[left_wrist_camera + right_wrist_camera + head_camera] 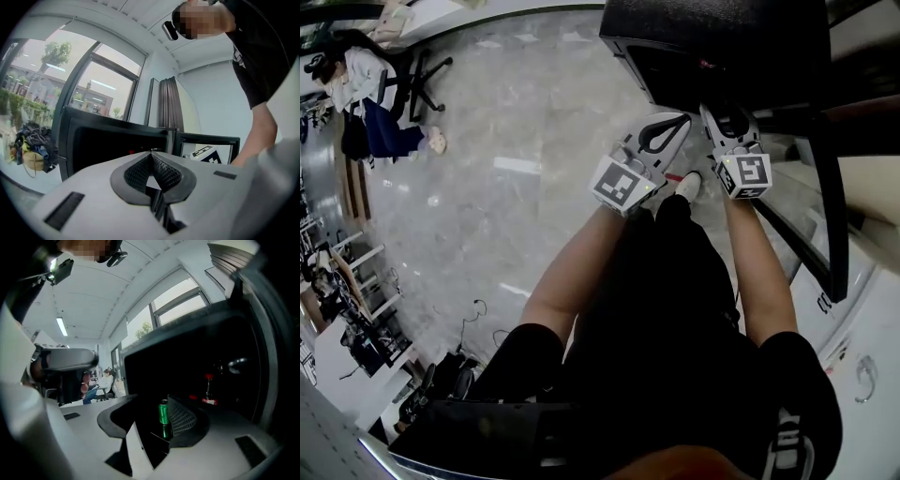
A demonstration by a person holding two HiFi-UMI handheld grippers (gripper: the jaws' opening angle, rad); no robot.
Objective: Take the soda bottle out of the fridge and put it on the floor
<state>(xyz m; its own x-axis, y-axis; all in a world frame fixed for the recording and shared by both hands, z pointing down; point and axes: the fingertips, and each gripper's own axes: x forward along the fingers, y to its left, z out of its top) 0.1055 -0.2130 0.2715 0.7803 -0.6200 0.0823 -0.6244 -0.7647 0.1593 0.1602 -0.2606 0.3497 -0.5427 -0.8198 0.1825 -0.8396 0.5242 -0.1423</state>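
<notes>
Right gripper [152, 401]: jaws apart, nothing between the pads, aimed into the dark fridge [187, 322]. Soda bottle [209, 390], red cap, stands upright inside, right of a green can [163, 412]. Left gripper [151, 153]: jaws together, empty.

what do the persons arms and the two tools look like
The left tool and right tool are white tapered shells with black mesh-textured pads. Each carries a cube of black-and-white square markers. No cables show. The person wears a black short-sleeved top; the forearms are uncovered.
</notes>
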